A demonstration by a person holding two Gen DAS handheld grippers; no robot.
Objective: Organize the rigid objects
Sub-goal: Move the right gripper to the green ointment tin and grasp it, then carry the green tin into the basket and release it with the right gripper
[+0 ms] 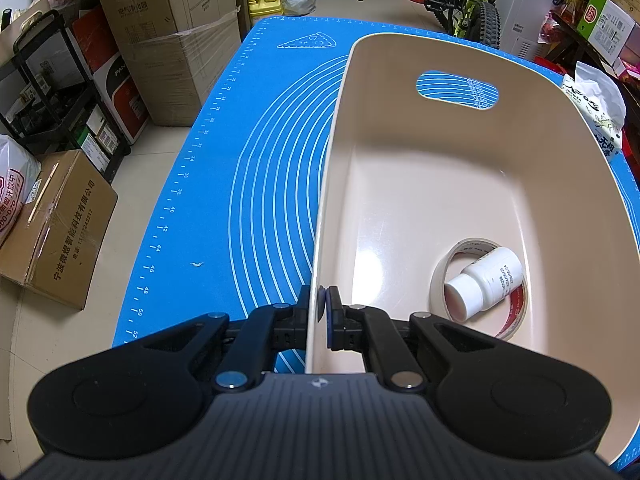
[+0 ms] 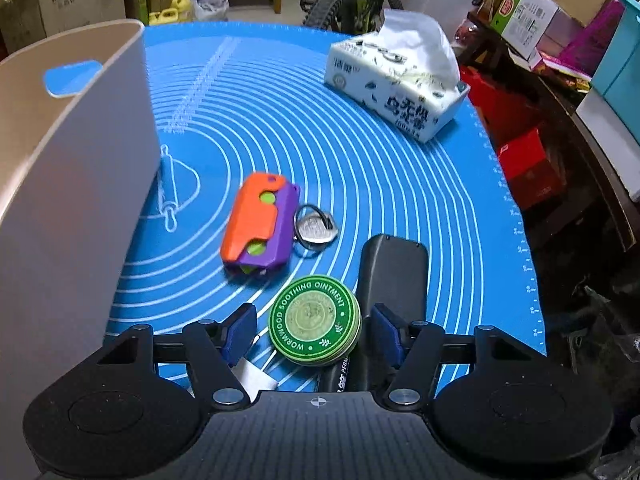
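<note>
Cardboard cartons (image 1: 132, 40) stacked on a pale tiled floor crowd the storeroom behind the table, and a smooth blue silicone mat (image 1: 224, 184) printed with thin white concentric arcs and ruler ticks covers the tabletop.

On the mat stands a large cream plastic bin (image 1: 400, 216), glossy, with rounded corners and an oval handle slot in its far wall. The left gripper (image 1: 322, 310) is clenched on the bin's near-left wall, 1 pad outside and 1 inside, pressing the thin rim between them. Inside the bin lies a flat ring of masking tape (image 1: 438, 280), and a small white cylindrical plastic bottle (image 1: 486, 282) rests on its side across the ring.

Right of the bin, a soft rectangular tissue pack (image 2: 396, 86) sits at the mat's far edge with a sheet poking up. Nearer lies a matte black remote (image 2: 394, 276) with rounded ends, and beside it a blocky orange and purple plastic toy (image 2: 258, 222) touching a metal key ring (image 2: 314, 226). A black marker (image 2: 340, 374) shows partly under the gripper.

The right gripper (image 2: 314, 330) stands released, its blue pads either side of a round green ointment tin (image 2: 314, 320) with a printed lid; neither pad touches it, and the tin lies flat on the mat against the remote.
</note>
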